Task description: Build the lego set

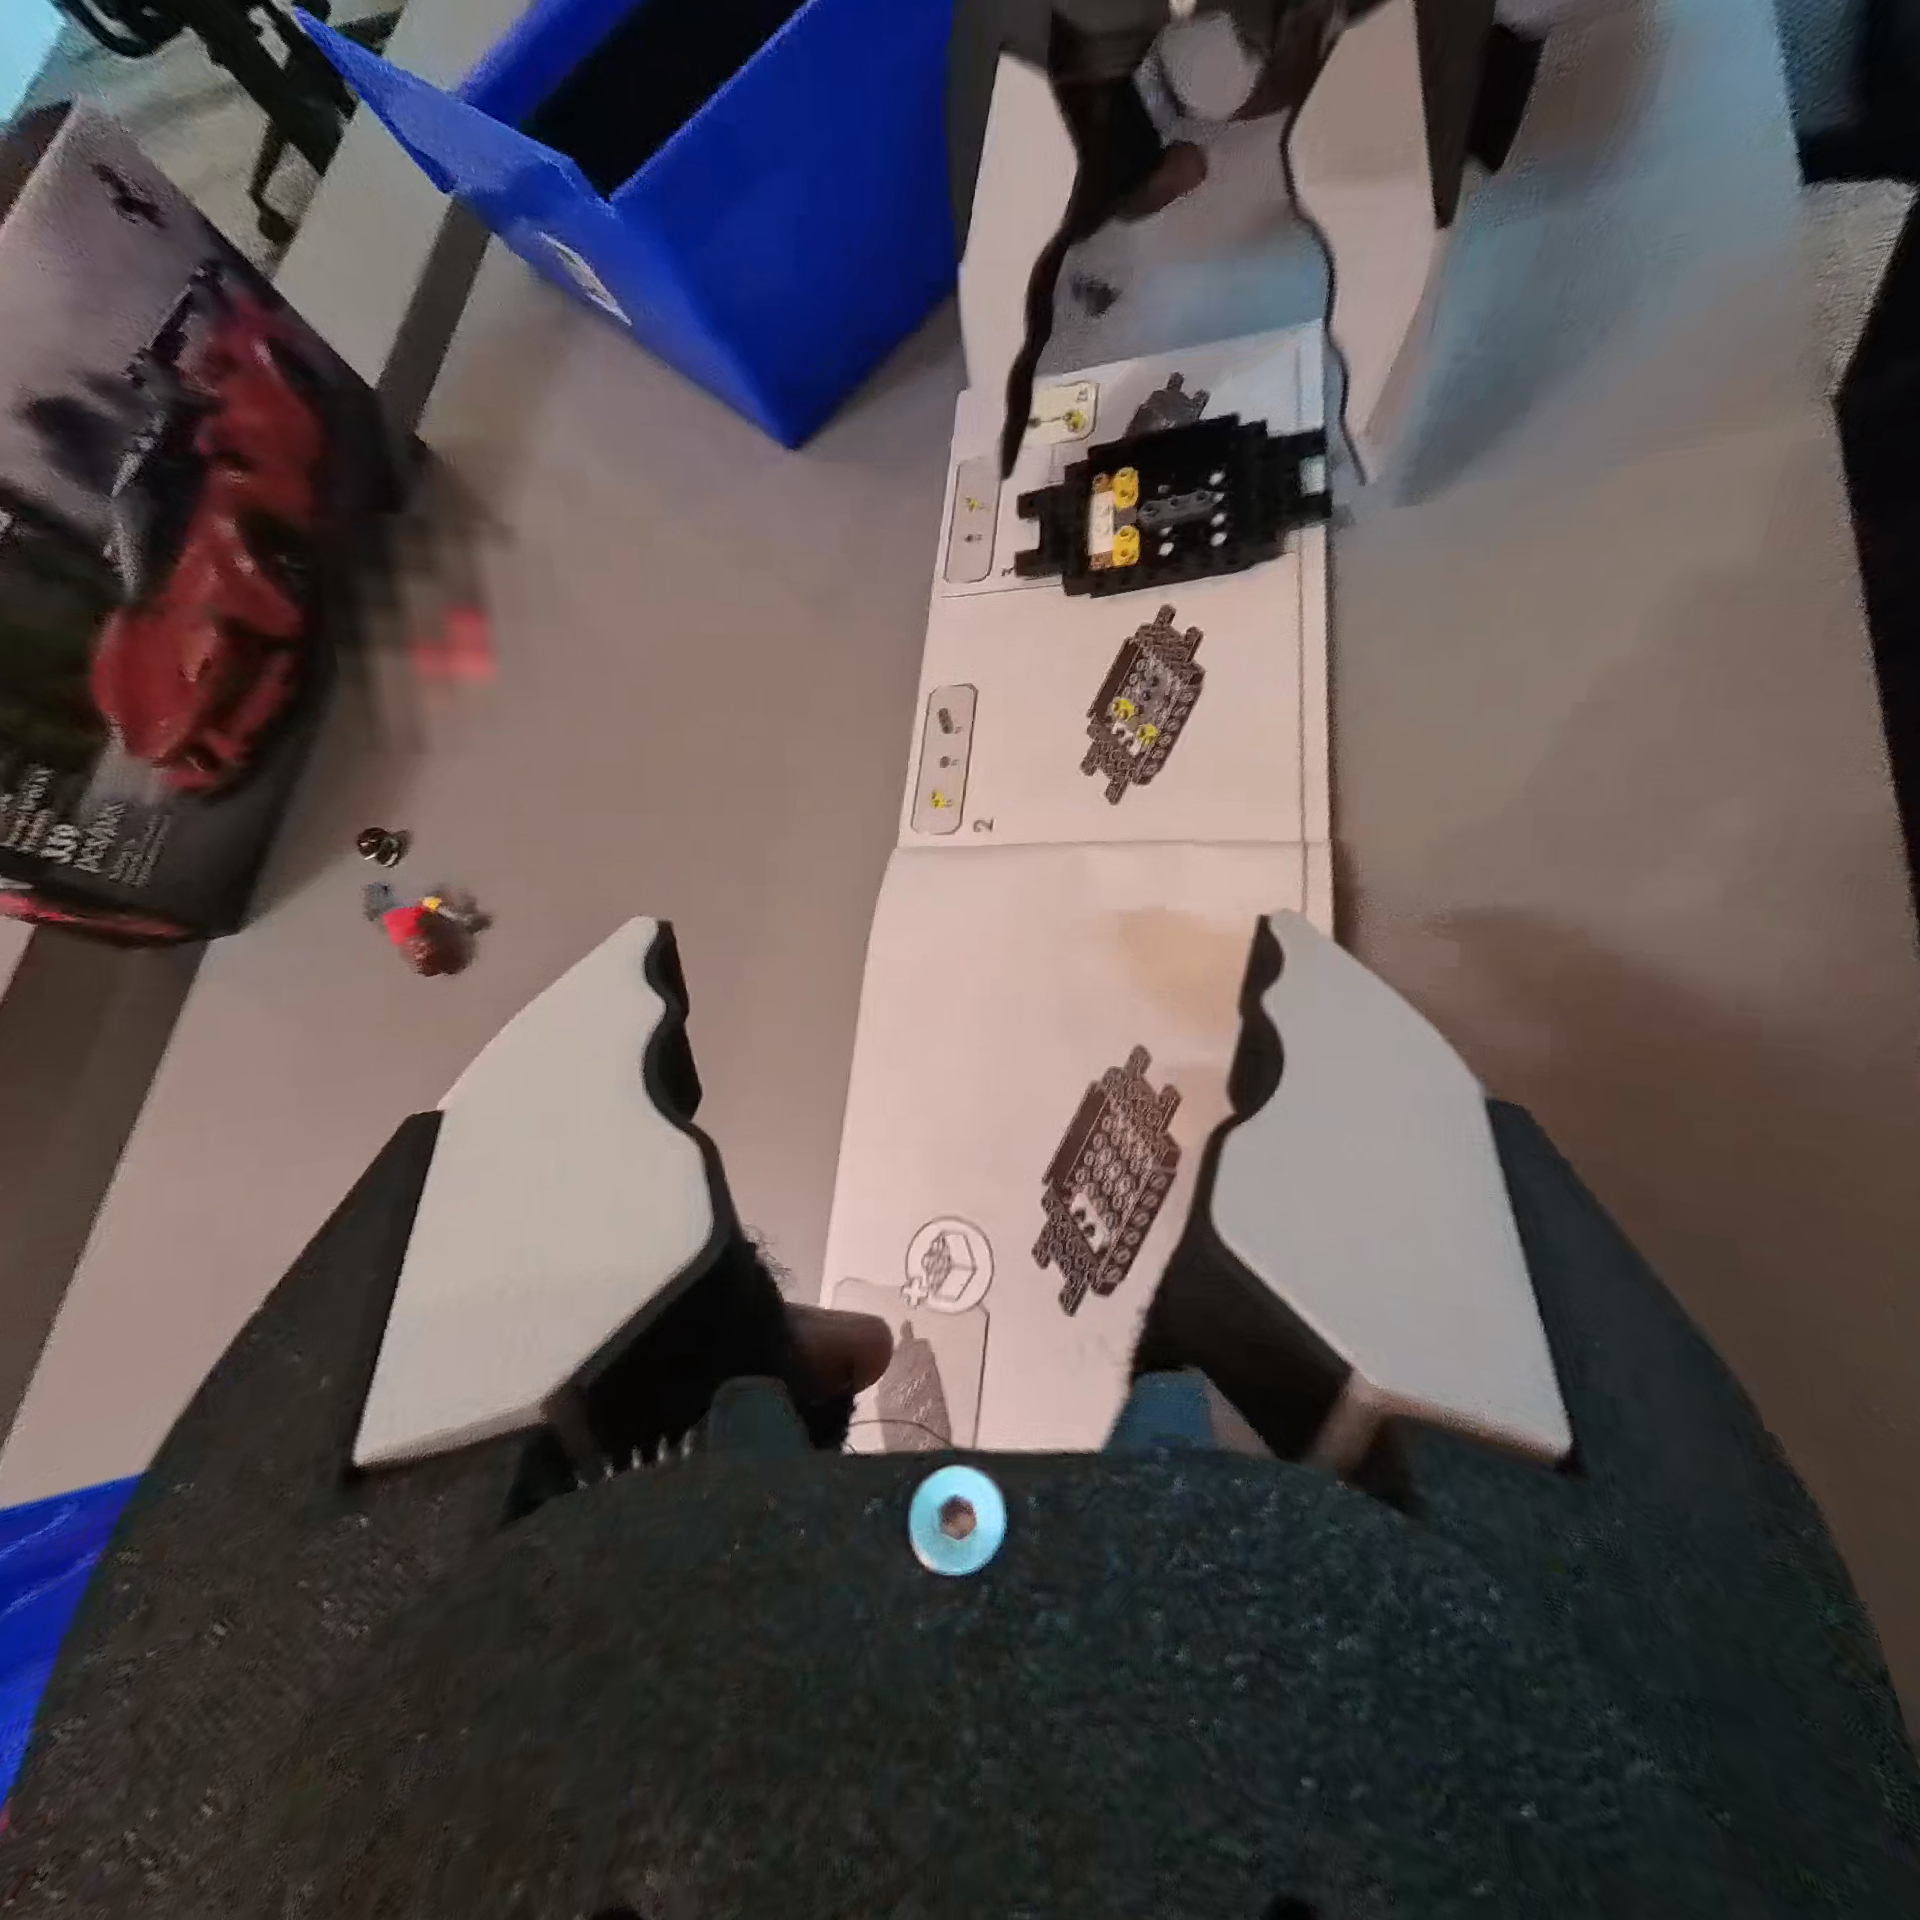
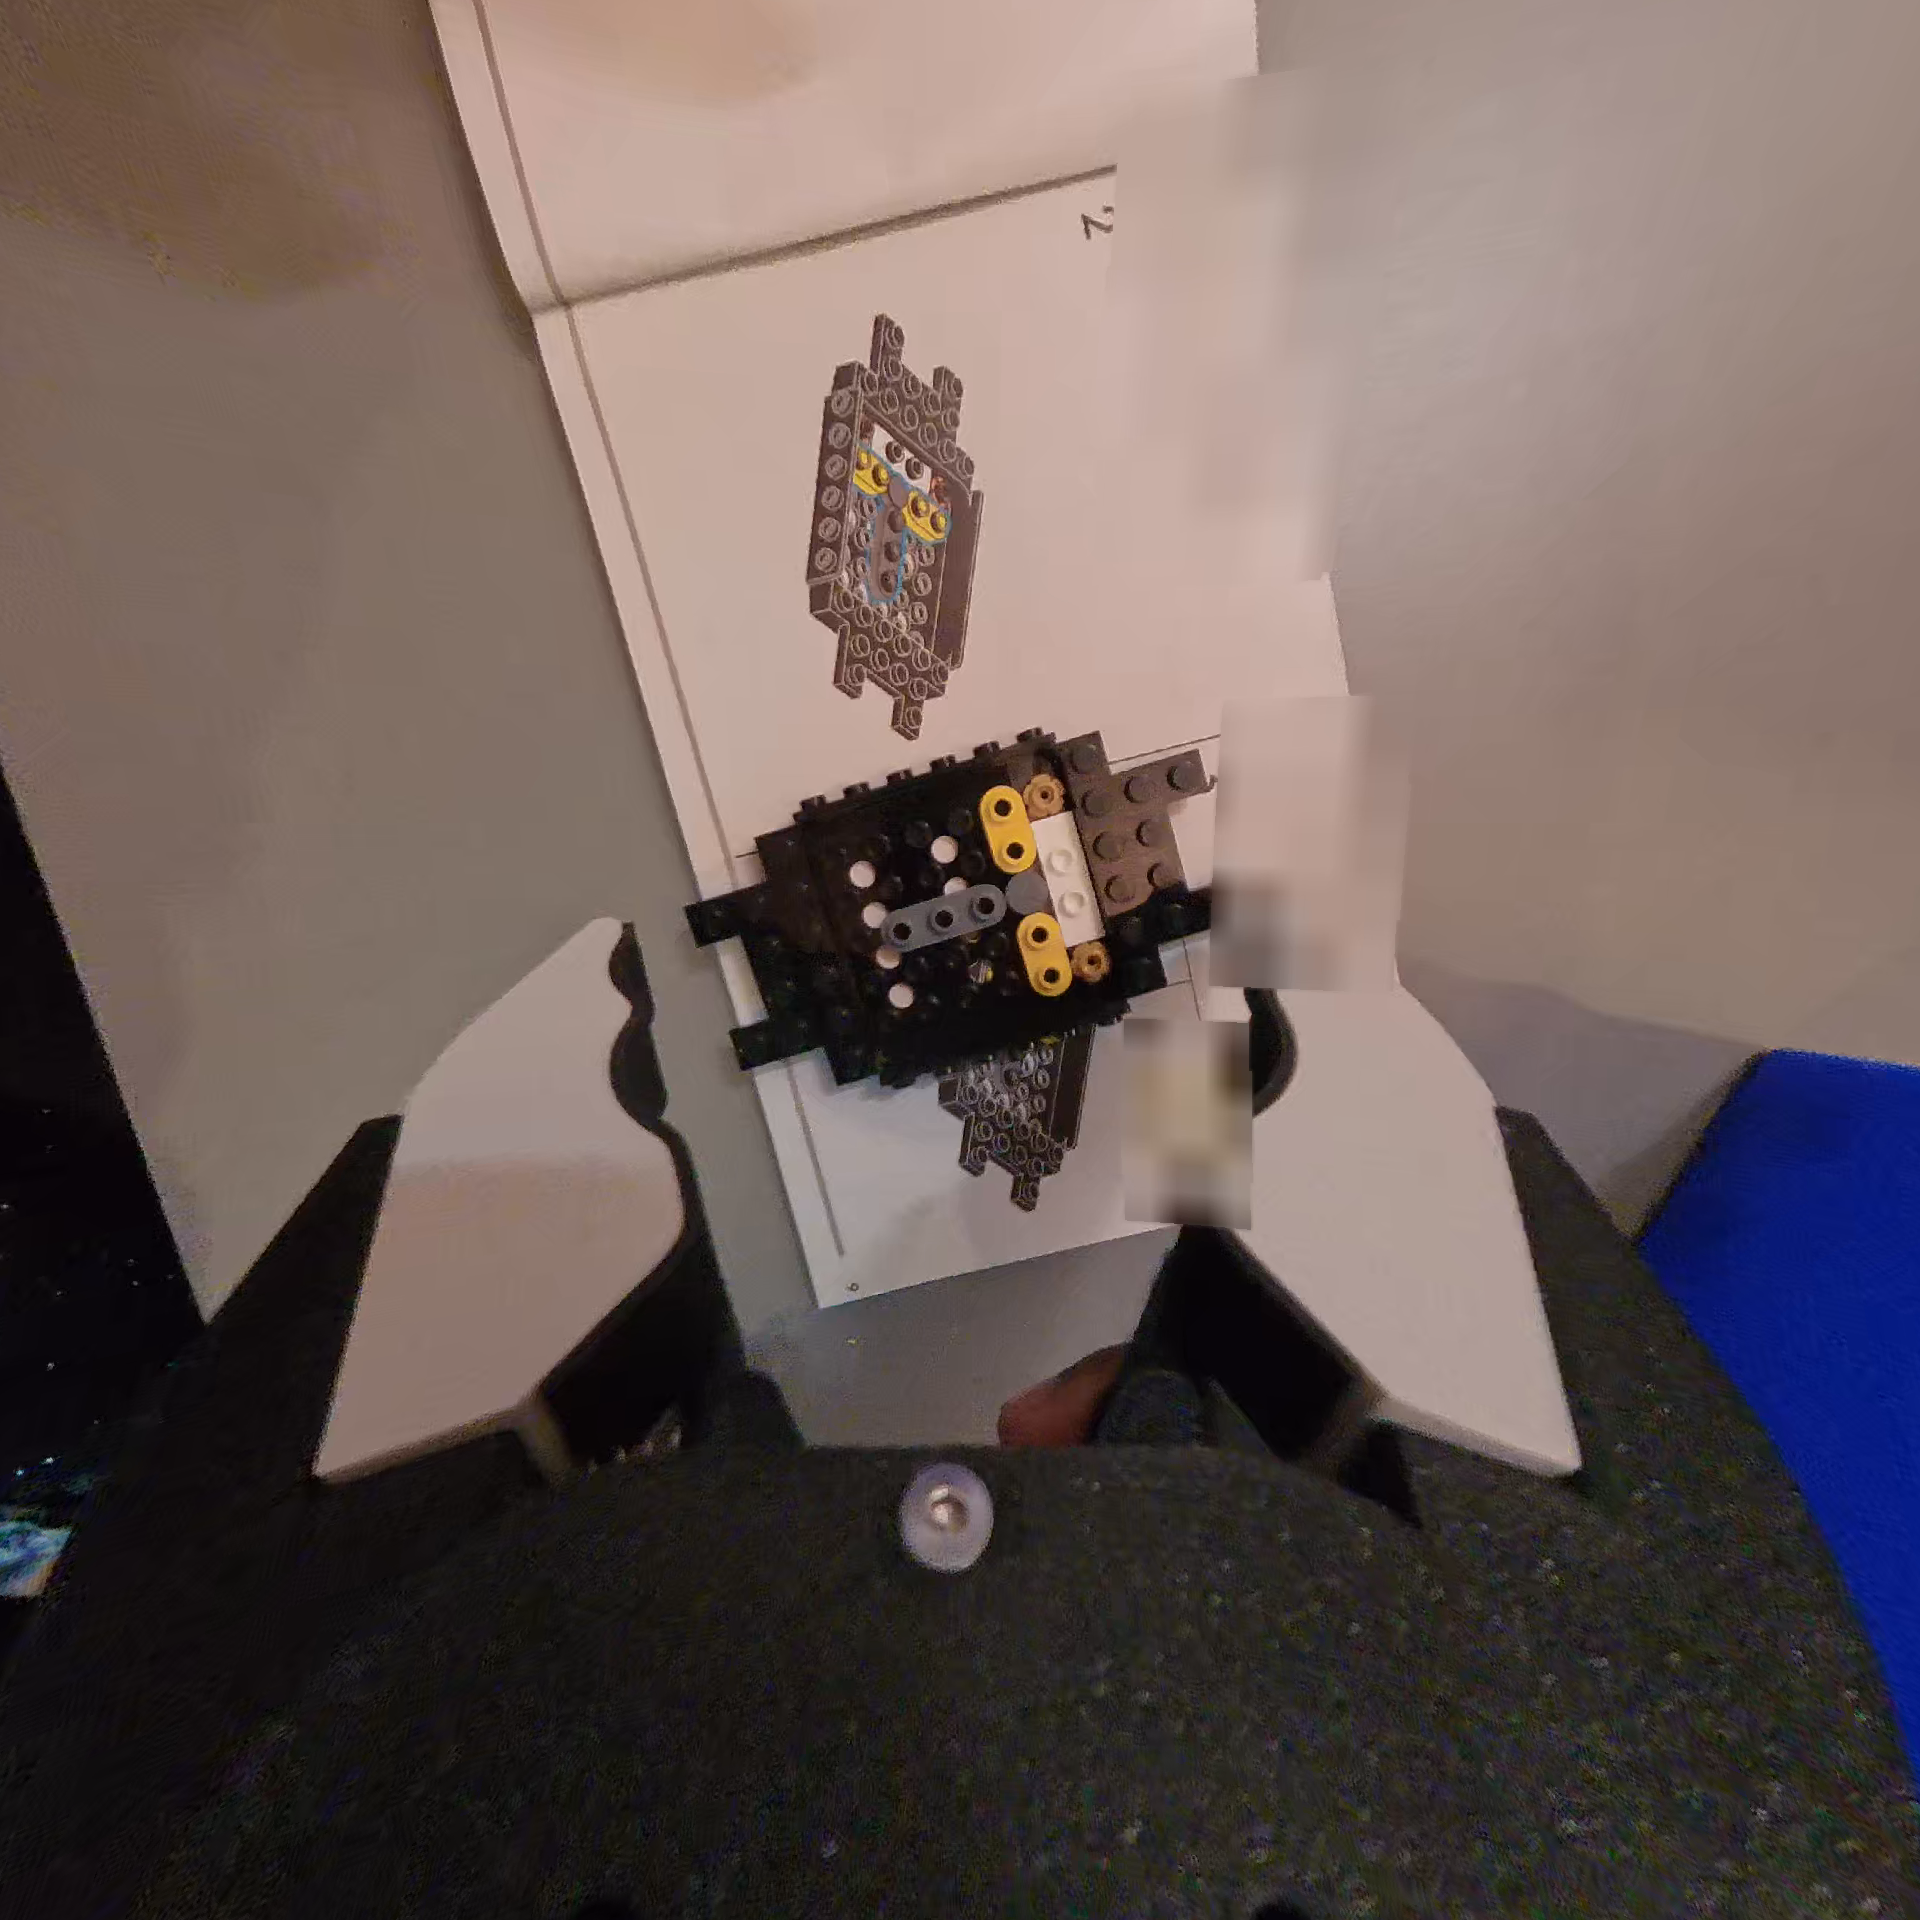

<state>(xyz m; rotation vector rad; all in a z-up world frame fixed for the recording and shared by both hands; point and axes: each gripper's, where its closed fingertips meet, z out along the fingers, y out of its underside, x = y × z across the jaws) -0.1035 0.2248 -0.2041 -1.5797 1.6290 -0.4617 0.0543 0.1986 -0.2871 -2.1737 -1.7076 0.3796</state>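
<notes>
A black brick assembly [image 2: 935,914] with yellow, grey, white and gold pieces lies on a white instruction sheet [image 2: 707,208] on the table. My right gripper [image 2: 945,987] is open just above and in front of the assembly. Its fingertips [image 2: 613,956] stand wide on either side and do not touch it. My left gripper [image 1: 966,956] is open and empty over the near end of the sheet [image 1: 1039,935], well short of the assembly [image 1: 1174,509]. The right gripper [image 1: 1184,343] also shows in the left wrist view, behind the assembly.
A blue box [image 1: 727,208] stands at the back left of the sheet and shows in the right wrist view [image 2: 1808,1299]. A printed product box [image 1: 156,571] lies at the far left. Small loose pieces [image 1: 426,920] lie beside it on the grey table [image 1: 675,675]. Spacing between my two grippers at the tips: around 20 centimeters.
</notes>
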